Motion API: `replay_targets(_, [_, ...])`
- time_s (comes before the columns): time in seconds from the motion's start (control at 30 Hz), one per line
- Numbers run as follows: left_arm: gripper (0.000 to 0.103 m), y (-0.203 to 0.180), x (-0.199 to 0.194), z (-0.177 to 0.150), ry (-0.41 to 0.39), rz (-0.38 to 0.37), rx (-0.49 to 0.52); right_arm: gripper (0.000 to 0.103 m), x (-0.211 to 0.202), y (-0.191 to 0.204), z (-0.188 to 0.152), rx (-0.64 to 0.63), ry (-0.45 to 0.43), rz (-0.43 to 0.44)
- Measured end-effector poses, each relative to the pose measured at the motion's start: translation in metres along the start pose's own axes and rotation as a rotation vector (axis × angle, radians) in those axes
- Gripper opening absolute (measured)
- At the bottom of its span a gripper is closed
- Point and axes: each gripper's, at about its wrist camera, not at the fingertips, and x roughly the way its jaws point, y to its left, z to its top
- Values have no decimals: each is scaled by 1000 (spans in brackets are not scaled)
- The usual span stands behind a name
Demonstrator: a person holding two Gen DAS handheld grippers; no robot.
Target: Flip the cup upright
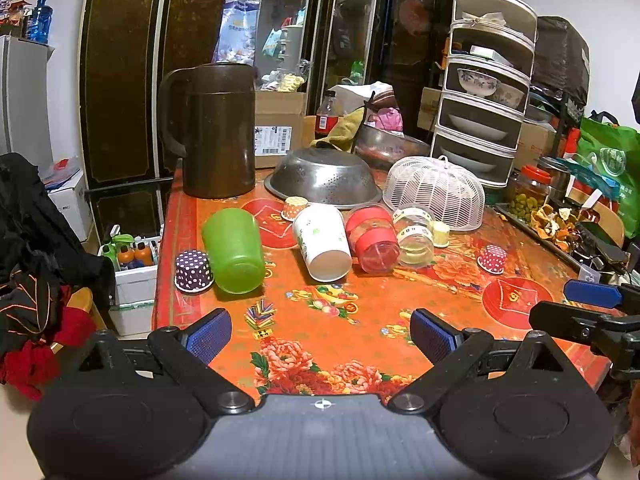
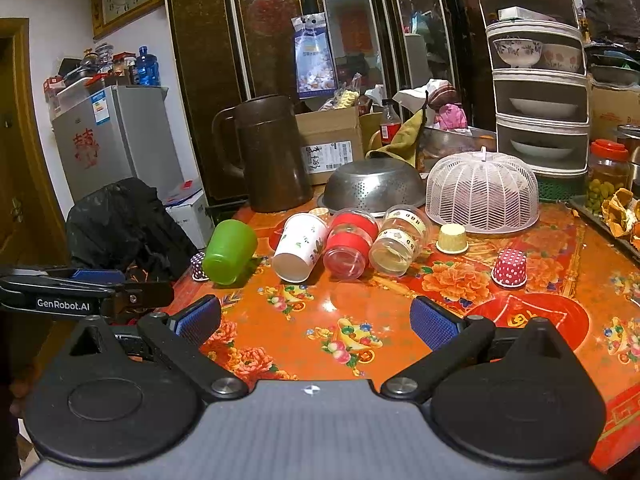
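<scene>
Four cups lie on their sides in a row on the orange flowered table [image 1: 400, 292]: a green plastic cup [image 1: 235, 251] [image 2: 229, 252], a white paper cup [image 1: 322, 242] [image 2: 300, 252], a red-banded clear cup [image 1: 374, 239] [image 2: 349, 245] and a clear glass with a patterned band [image 1: 414, 236] [image 2: 398, 245]. My left gripper [image 1: 322, 334] is open and empty, low over the near table edge, well short of the cups. My right gripper [image 2: 316, 322] is open and empty too, facing the white and red cups. The right gripper also shows at the right edge of the left wrist view [image 1: 592, 308].
Small cupcake liners stand upside down: purple dotted [image 1: 193, 271], red dotted [image 1: 493, 258] [image 2: 509, 268], yellow [image 2: 452, 239]. Behind the cups stand a brown jug [image 1: 212, 132], an upturned steel colander [image 1: 323, 180], a white mesh food cover [image 1: 434, 194] and a tiered dish rack [image 1: 484, 92].
</scene>
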Motion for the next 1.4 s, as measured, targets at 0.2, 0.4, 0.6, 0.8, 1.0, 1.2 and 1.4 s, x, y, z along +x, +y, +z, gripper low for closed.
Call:
replay_targets(0.2, [98,-2,-1,0,3,2,4,102,-1,-1,0,10,5,-3])
replay_targets(0.4, [98,-3,-1,0,4,2,9,102,-1,-4,1,18,5,-3])
replay_targets(0.6, [98,-5,-1,0,5,-1,12,102,-1,-5,0,22,6,-4])
replay_targets(0.8, [98,-6,-2,2,4,-5,17,102,-1,-5,0,24,6,-4])
replay_targets(1.0, [98,-8,-2,2,5,-5,19,102,-1,-6,-1,28,10,-5])
replay_targets(1.2, [98,-8,-3,2,6,-7,18,102,-1,-6,-1,29,9,-4])
replay_targets(1.4, [98,-9,-3,1,6,-8,20,102,-1,-6,-1,29,10,-5])
